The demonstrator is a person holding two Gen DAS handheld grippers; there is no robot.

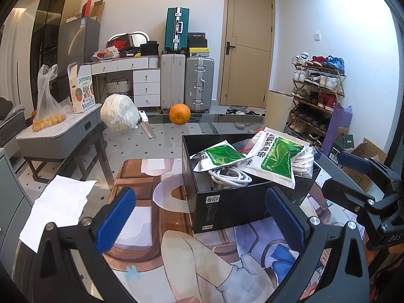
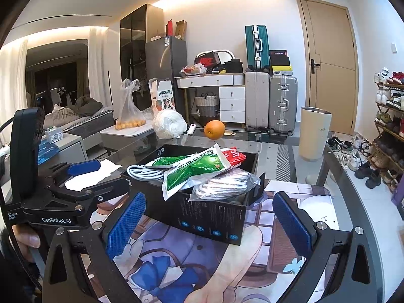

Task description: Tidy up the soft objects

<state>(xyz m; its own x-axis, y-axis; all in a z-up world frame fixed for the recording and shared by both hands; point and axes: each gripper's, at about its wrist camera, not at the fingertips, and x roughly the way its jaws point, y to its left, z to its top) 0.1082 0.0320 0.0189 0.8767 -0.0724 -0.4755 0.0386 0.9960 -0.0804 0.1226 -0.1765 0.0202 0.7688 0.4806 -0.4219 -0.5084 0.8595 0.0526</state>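
Box (image 1: 227, 202) on mat holds packets (image 1: 276, 157), cable (image 1: 228, 175), socks (image 2: 222, 184). Both grippers, left (image 1: 199, 219) & right (image 2: 209, 222), wide open, empty. Prob. near done; next: tuck overhanging packet in.

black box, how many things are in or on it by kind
Black box contents:
green and white sachets: 2
red and white packet: 1
white cable coil: 1
bagged striped rope bundle: 1
total: 5 visible; anything deeper is hidden
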